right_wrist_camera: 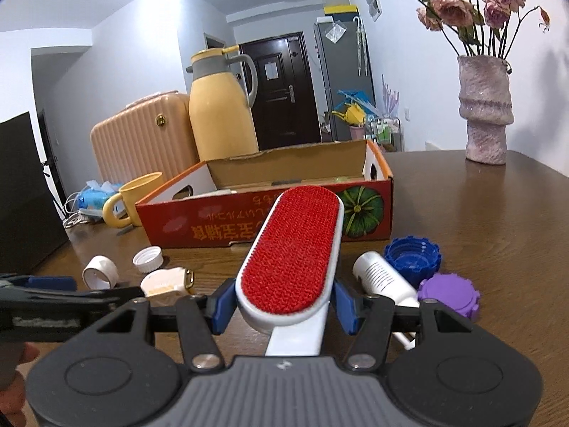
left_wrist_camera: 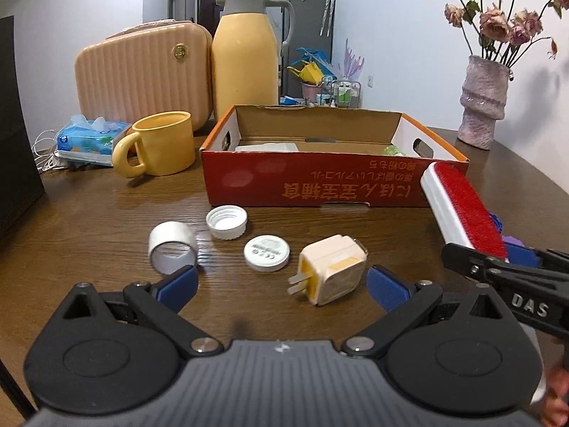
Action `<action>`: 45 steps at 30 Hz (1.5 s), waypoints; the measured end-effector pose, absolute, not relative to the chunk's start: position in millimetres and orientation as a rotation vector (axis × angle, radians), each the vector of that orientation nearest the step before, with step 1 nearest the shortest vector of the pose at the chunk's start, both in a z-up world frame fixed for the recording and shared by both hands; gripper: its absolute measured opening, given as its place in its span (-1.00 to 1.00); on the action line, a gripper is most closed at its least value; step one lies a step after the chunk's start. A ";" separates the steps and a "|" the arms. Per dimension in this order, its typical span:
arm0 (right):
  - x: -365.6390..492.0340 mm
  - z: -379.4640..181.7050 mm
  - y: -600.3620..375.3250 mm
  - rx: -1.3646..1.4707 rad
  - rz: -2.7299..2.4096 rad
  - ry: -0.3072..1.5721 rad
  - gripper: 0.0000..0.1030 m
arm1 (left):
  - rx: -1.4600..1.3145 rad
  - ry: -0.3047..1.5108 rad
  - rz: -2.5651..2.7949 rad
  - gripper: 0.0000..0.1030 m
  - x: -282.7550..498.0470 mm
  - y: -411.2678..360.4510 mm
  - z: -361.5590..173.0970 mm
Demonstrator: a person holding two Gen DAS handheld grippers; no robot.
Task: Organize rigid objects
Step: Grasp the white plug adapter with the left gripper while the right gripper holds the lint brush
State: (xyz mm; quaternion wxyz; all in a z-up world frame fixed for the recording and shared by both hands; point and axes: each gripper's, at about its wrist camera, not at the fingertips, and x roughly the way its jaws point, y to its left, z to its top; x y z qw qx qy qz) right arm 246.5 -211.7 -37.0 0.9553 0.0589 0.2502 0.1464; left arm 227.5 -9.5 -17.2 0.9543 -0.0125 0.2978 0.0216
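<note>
The right gripper (right_wrist_camera: pixel 282 306) is clamped on the red-bristled white plastic lint brush (right_wrist_camera: pixel 290 249), lifted before the red cardboard box (right_wrist_camera: pixel 249 229); clear the wall, then lower. The left gripper (left_wrist_camera: pixel 282 284) is apart.

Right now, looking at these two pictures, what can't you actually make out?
- Inside the red box: in both views its front wall hides most of the contents; only a white edge and something green show.
- White tube: in the right wrist view the right gripper covers its lower end, and its print is too small to read.
- Purple cap: in the left wrist view the lint brush hides nearly all of it.
</note>
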 end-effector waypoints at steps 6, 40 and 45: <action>248.4 -35.4 -223.4 0.117 0.282 0.490 0.10 | 0.004 0.616 0.084 1.00 244.4 -32.3 -22.1; 241.3 -37.3 -230.4 0.088 0.262 0.456 0.10 | -0.090 0.670 0.147 0.16 280.3 -42.7 -48.6; 239.3 -36.3 -229.3 0.081 0.260 0.440 0.10 | -0.080 0.652 0.132 0.16 272.9 -41.4 -45.0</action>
